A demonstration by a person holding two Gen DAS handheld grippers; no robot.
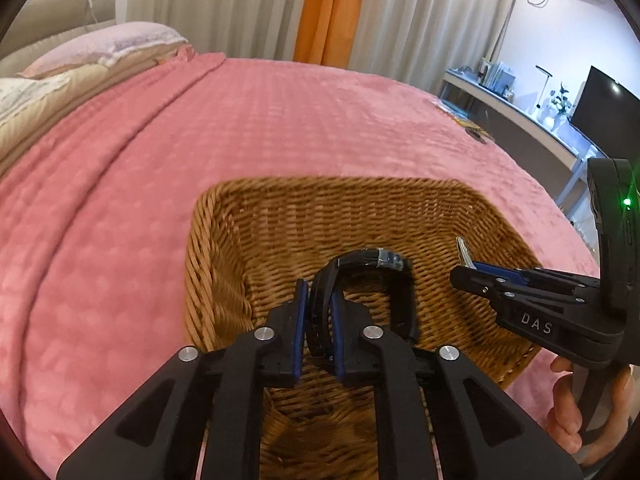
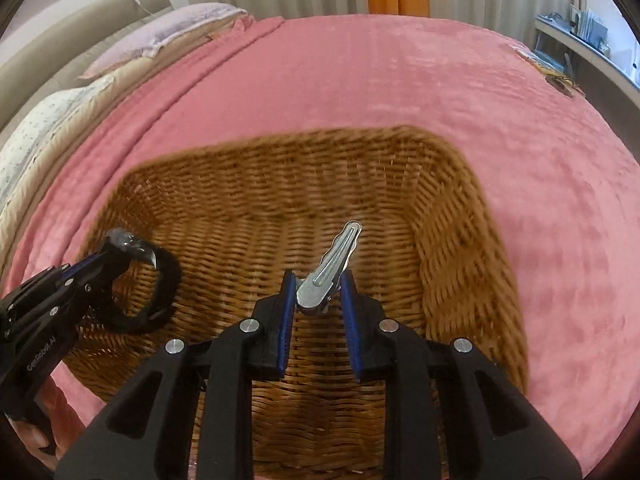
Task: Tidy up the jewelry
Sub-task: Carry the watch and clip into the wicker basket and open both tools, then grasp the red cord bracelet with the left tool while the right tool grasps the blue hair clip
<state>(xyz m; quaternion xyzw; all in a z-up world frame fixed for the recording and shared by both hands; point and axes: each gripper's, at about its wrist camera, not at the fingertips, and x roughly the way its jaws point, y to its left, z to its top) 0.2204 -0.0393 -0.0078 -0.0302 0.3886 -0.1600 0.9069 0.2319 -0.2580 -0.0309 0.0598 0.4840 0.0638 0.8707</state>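
Both grippers hang over a wicker basket (image 2: 460, 216) that sits on a bed spread with a pink blanket (image 1: 280, 128), and each is loaded. The left gripper (image 1: 320, 304) has its fingers (image 1: 301, 312) closed on the band of a black wristwatch (image 1: 372, 260); the watch loop arches up and forward from the pads, its free strap end hanging down toward the basket floor on the right side of the fingers. The right gripper (image 2: 318, 292) pinches the hinge end of a silver hair clip (image 2: 332, 264), whose long axis runs away from the fingers and tilts up and slightly to the right, so the tip stands clear above the weave. Neither piece appears to touch the basket yet; how far above the floor they hang cannot be told. What the coming move turns on is that both pieces are already inside the rim's outline, the watch over the basket's left part and the clip nearer its middle, with the two grippers side by side and apart. Judging by this, the step in hand is the drop-off: lowering and letting go should land each item in the basket, with the clip likely to tip flat along its length.
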